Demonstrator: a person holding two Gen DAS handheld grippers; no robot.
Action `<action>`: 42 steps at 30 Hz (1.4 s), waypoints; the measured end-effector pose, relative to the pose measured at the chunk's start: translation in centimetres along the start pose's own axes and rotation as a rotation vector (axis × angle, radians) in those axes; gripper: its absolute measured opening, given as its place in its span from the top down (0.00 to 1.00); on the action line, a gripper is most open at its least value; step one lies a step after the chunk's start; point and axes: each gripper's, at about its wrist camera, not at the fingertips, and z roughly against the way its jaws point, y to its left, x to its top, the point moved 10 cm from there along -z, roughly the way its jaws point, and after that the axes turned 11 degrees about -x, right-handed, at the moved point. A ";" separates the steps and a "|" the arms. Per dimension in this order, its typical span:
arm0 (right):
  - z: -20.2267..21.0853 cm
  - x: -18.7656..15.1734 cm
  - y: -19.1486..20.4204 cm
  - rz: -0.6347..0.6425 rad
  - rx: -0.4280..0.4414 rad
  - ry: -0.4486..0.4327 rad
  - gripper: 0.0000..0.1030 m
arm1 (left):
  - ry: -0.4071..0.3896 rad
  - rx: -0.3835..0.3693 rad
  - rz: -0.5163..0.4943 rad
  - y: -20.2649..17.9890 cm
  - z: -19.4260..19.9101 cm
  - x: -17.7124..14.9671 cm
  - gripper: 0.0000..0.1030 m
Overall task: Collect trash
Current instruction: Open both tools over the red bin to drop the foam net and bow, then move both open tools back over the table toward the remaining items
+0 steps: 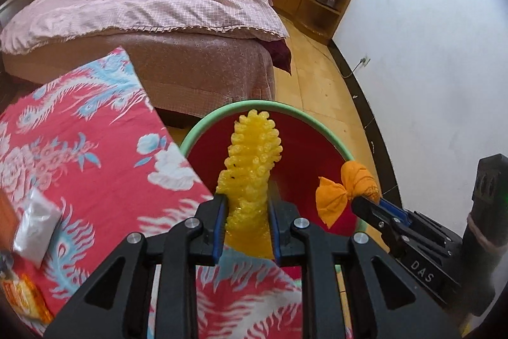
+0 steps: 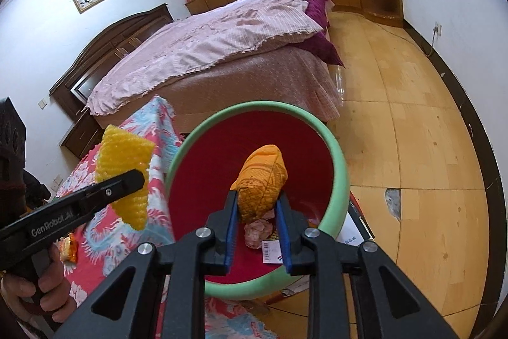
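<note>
Left tongs (image 1: 247,205), closest to the lens, are closed most of the way onto a yellow foam net (image 1: 252,161), its knobbly mesh pinched between the blue pads and standing up past the fingertips. That piece hangs over the near-left edge of the bin (image 1: 203,124), a round tub with a pale green rim and a red lining. In the right wrist view the same yellow foam net (image 2: 125,154) sits just left of the bin's rim (image 2: 341,167), above the flowered cloth.

Right tongs (image 2: 256,202) are clamped on an orange cloth wad (image 2: 263,180), a crumpled bundle squeezed between the blue pads and held over the bin's open mouth. From the left wrist view the orange cloth wad (image 1: 346,193) shows at the right side of the bin's rim, one loose corner flaring out like a bow.

Down on the bin's red bottom lie a pinkish crumpled scrap (image 2: 258,229) and a white label with a barcode (image 2: 273,251).

Left of the bin, the bench wears a red cloth (image 1: 95,154) printed with blue and white birds and flowers. On it, well left of the bin, rest a small white packet (image 1: 36,226) and an orange snack wrapper (image 1: 23,296). Beyond the bin stands a bed (image 1: 152,2) under a pink cover.
</note>
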 end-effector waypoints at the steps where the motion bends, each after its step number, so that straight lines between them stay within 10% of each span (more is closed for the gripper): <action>1: -0.2 0.0 -0.1 -0.003 0.003 0.002 0.74 | -0.001 0.006 -0.012 -0.1 -0.3 0.1 0.79; 6: -0.3 -0.1 -0.6 -0.017 0.013 -0.002 0.71 | -0.014 0.037 0.015 0.3 -0.7 0.4 0.54; 42: 5.7 -1.8 7.0 0.049 0.120 -0.041 0.51 | -0.183 0.204 0.213 9.5 14.0 -4.0 0.54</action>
